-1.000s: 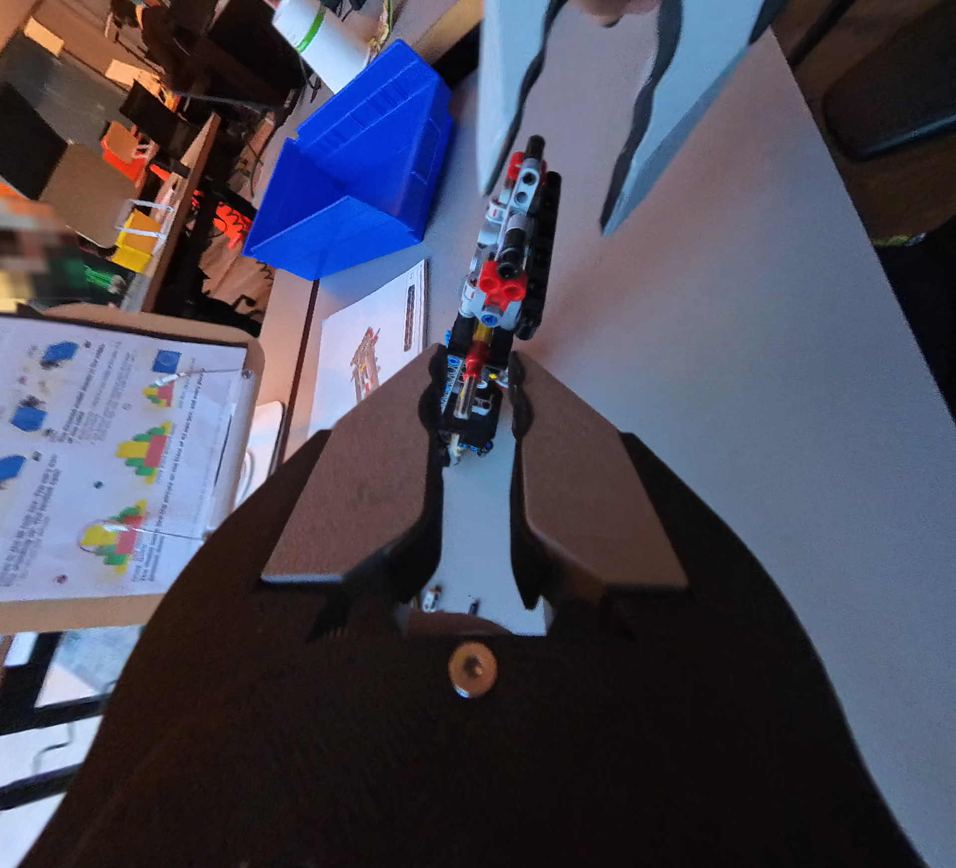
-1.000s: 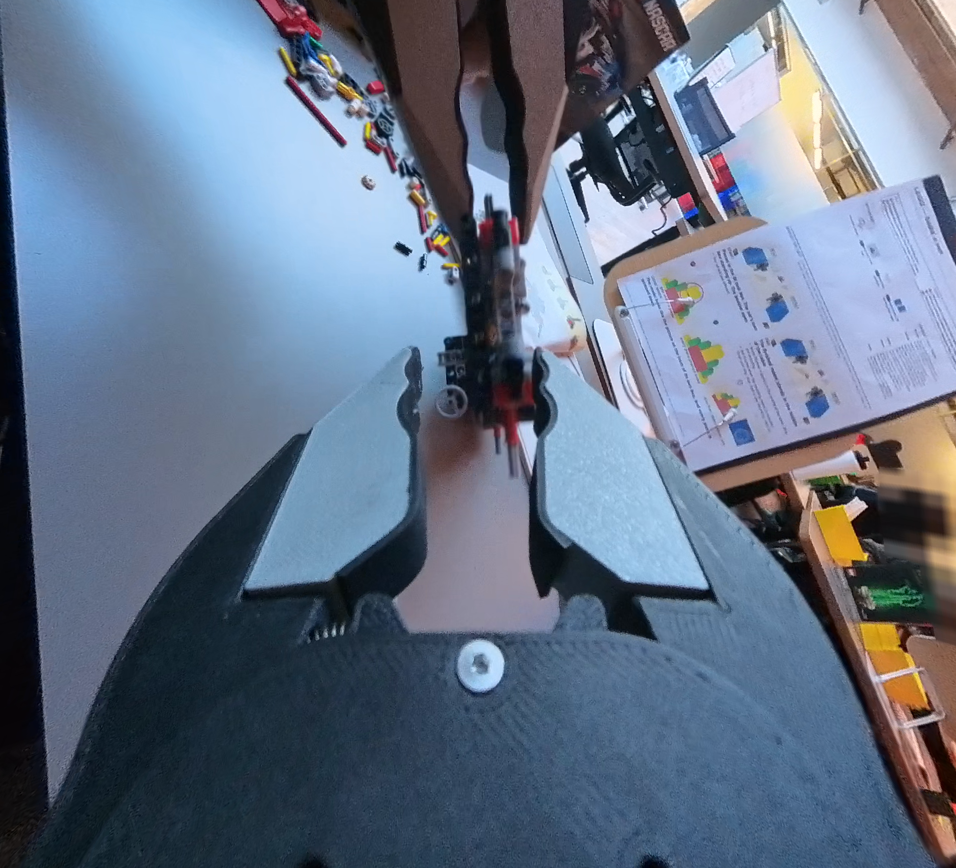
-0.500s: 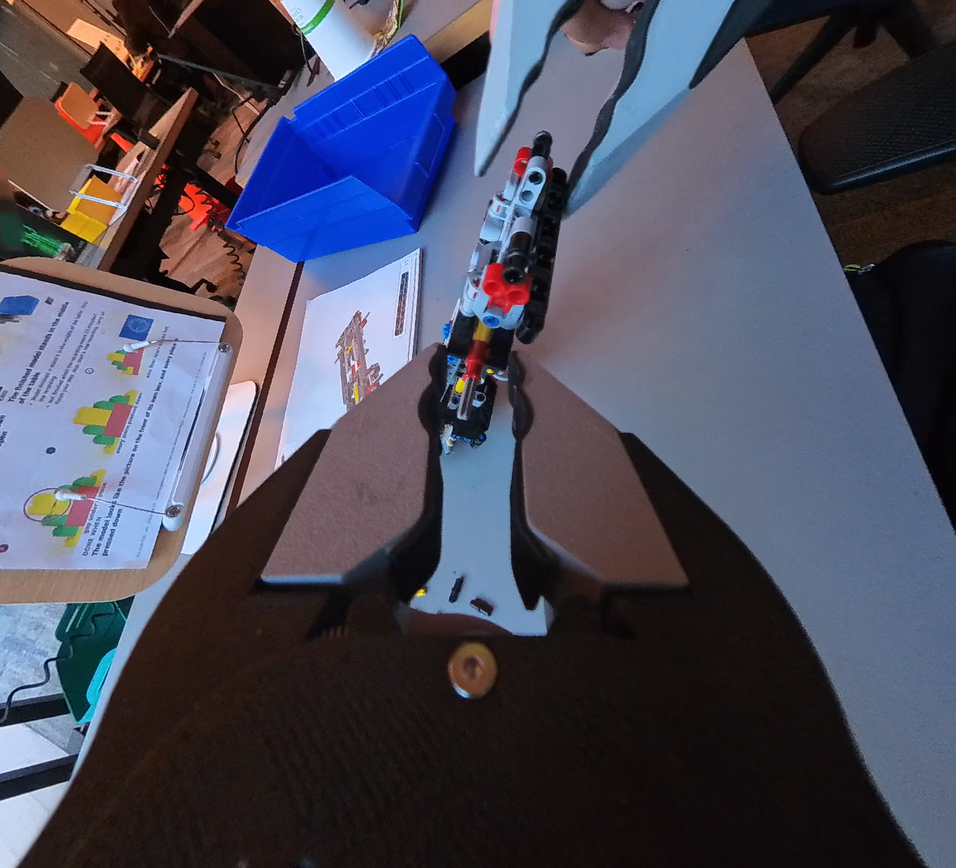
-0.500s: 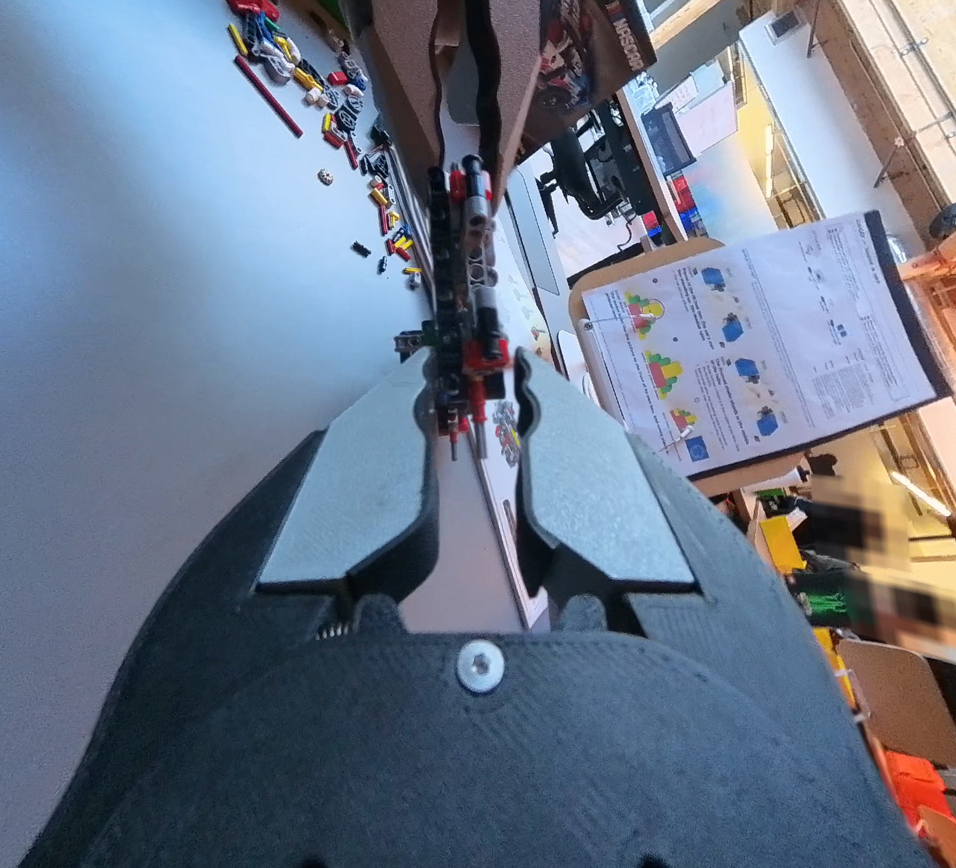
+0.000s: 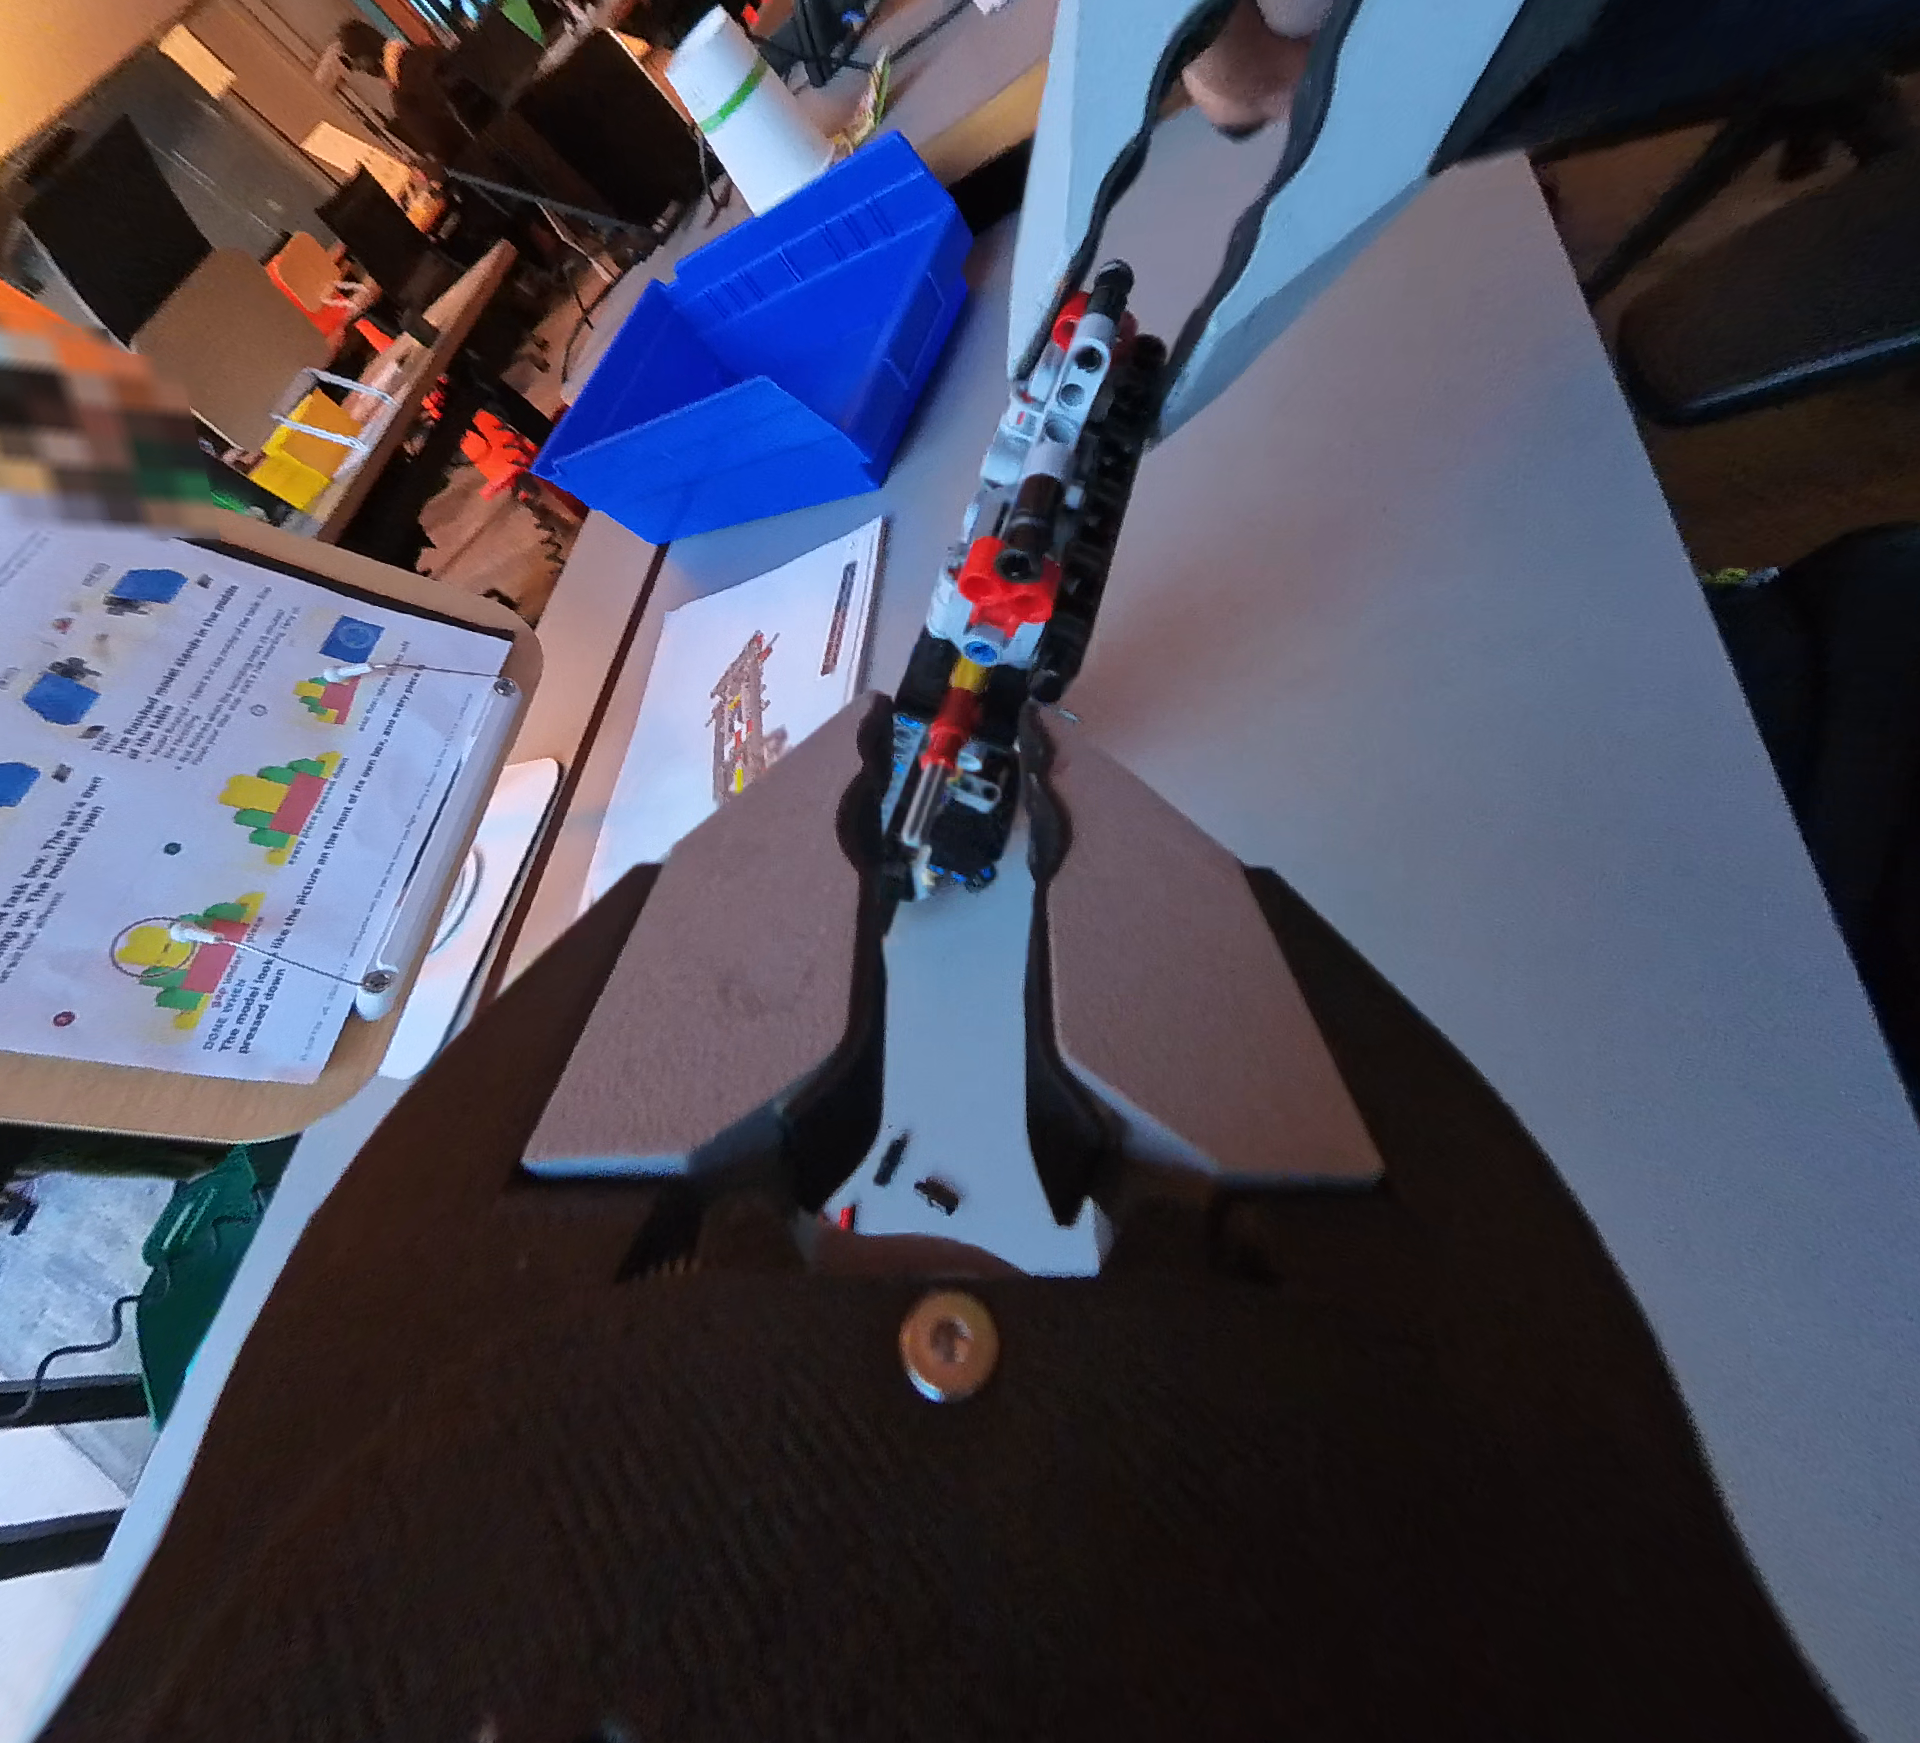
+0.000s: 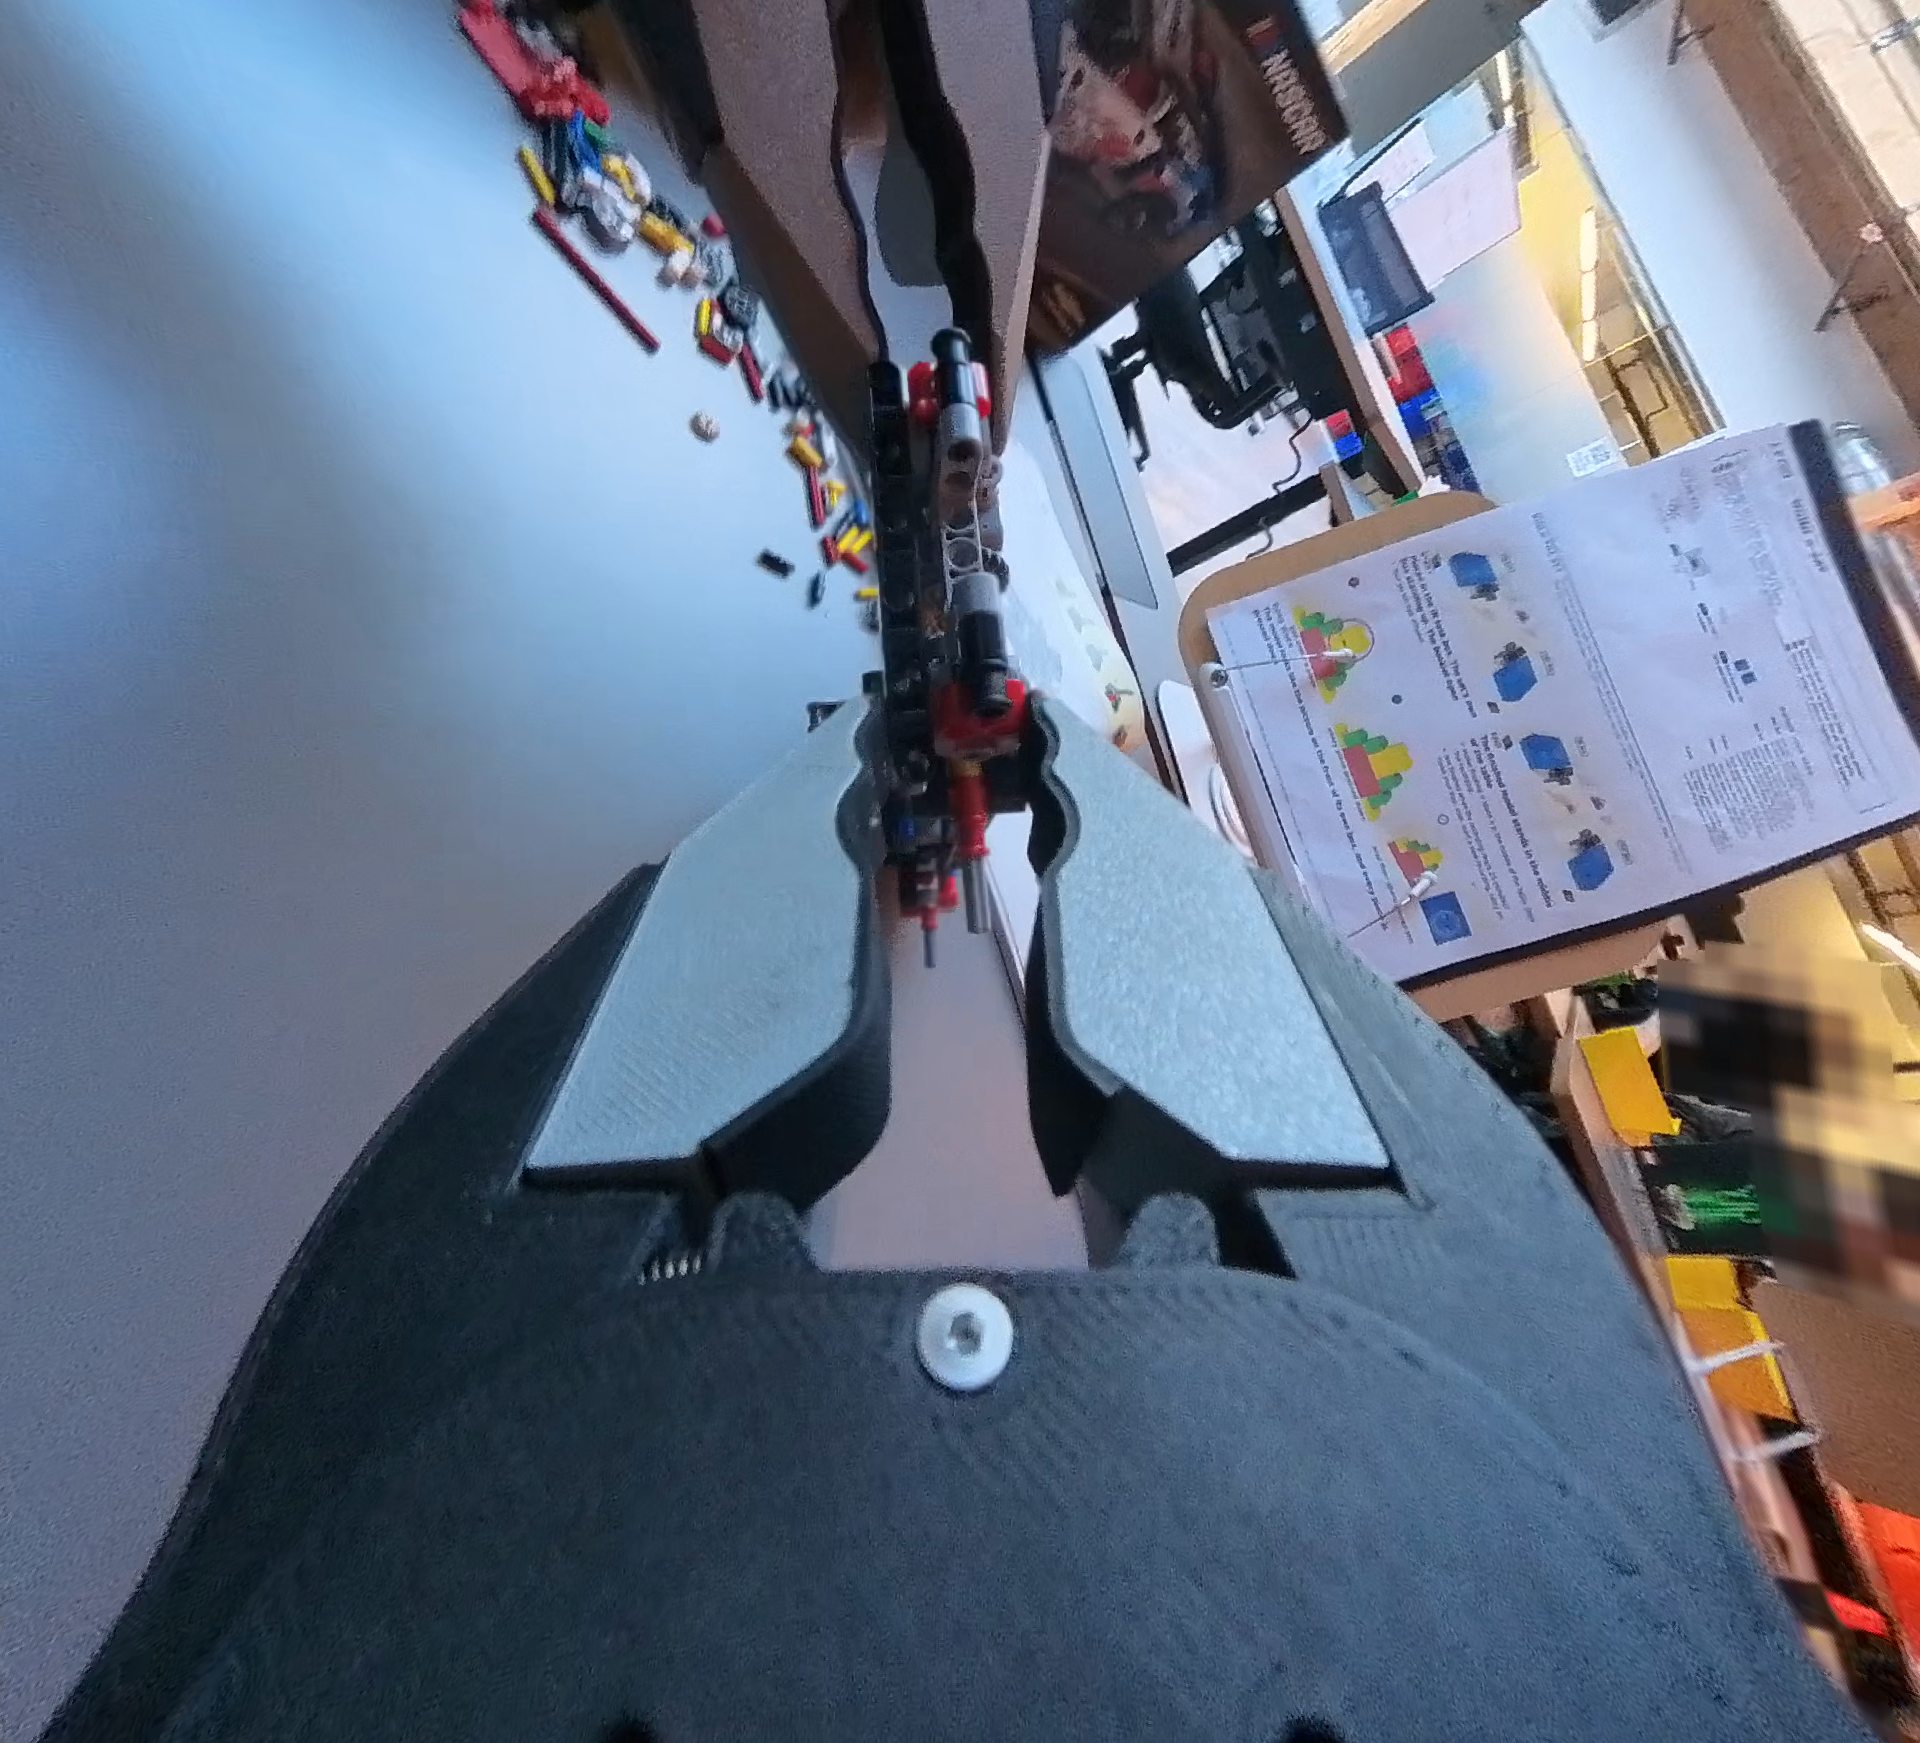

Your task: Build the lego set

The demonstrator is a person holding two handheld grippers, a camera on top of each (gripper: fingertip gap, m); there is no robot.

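A long toy-brick model (image 5: pixel 1023 540) of black, grey and red parts hangs above the white table (image 5: pixel 1351 654), held at both ends. My left gripper (image 5: pixel 951 758), with brown pads, is shut on the model's near black end. My right gripper (image 5: pixel 1112 363), with grey pads, grips the far end in this view. In the right wrist view, my right gripper (image 6: pixel 945 748) is shut on the model (image 6: pixel 935 550): one pad presses the black beam, the other the red part. The left gripper (image 6: pixel 935 384) holds the far end there.
A blue bin (image 5: pixel 790 374) and a printed sheet (image 5: pixel 769 685) lie on the table left of the model. A clipboard with a picture sheet (image 5: pixel 208 810) stands at the left. Several loose bricks (image 6: pixel 665 239) are scattered beyond the left gripper, near a dark box (image 6: pixel 1174 83). My hands' fingertips stand some 6 cm from each other.
My right gripper's jaws stood wide around the model's end a second ago and have closed onto it, reaching further along it. My left gripper kept its hold throughout.
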